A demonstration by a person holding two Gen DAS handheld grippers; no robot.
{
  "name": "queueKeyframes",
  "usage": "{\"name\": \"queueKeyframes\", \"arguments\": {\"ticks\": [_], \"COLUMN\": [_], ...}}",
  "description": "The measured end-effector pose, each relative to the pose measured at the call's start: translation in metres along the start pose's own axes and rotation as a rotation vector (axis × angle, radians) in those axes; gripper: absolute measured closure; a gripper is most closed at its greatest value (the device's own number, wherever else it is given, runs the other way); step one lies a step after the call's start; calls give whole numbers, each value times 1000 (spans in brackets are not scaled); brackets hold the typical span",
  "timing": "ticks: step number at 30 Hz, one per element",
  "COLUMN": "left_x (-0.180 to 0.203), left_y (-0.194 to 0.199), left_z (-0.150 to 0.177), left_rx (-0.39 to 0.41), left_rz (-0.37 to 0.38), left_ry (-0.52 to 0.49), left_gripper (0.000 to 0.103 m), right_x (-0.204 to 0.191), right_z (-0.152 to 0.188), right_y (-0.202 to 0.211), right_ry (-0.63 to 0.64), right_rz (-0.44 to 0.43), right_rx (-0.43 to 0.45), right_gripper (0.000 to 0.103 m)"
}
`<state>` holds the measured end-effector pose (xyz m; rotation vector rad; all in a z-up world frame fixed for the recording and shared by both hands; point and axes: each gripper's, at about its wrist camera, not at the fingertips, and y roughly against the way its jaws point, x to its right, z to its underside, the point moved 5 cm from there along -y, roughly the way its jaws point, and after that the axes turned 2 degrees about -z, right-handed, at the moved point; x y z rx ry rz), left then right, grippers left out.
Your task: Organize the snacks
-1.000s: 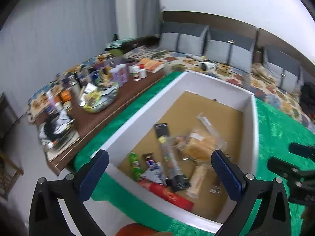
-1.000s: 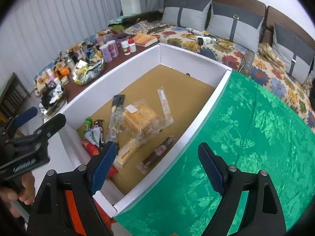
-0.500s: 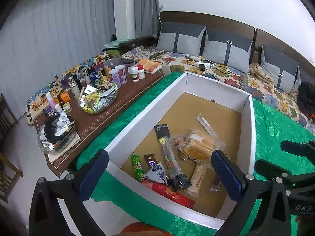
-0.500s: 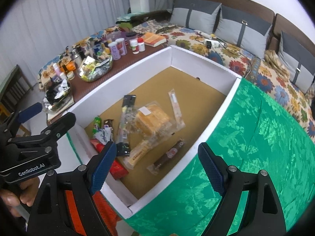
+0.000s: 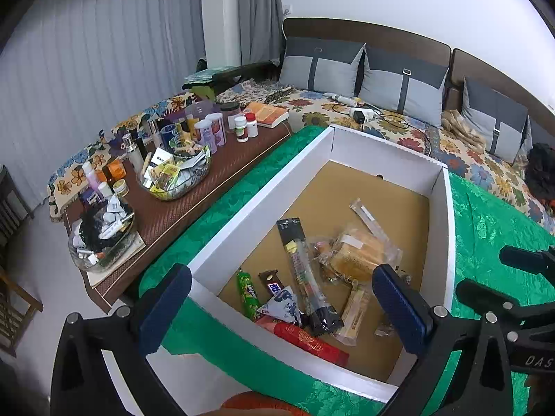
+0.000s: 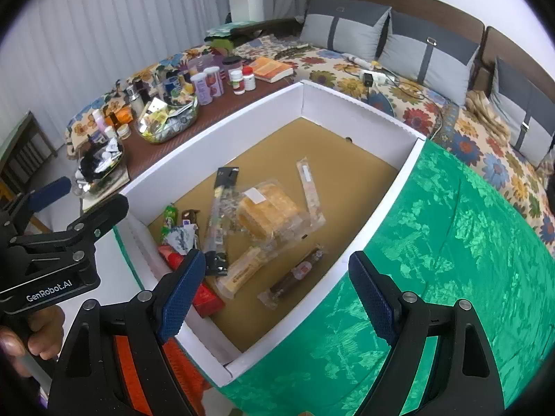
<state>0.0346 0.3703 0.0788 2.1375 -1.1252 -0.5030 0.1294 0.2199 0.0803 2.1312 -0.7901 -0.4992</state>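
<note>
Both the left gripper (image 5: 282,306) and right gripper (image 6: 274,293) gaped wide, empty, above the box (image 6: 378,204) (snacks (image 6: 269,211) heaped toward its near end).

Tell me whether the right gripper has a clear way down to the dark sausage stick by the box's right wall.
Probably yes. The right gripper is open and empty above the white box, and the sausage stick lies uncovered on the floor; the close wall may crowd one finger.
</note>
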Motion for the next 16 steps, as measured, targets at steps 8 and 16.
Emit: {"name": "queueKeyframes", "arguments": {"ticks": [8,16], "left_x": [4,8], "left_y": [-5,-6], "left_z": [1,3], "left_rx": [-12,-30], "left_rz": [3,0], "left_ry": [-20,-15], "left_gripper": [0,0], "right_x": [3,13], "right_z": [0,2], "right_y": [0,-5], "right_ry": [-5,-26], "right_rz": [-4,-11], "right_rx": [-3,-11], "right_gripper": [16,16]}}
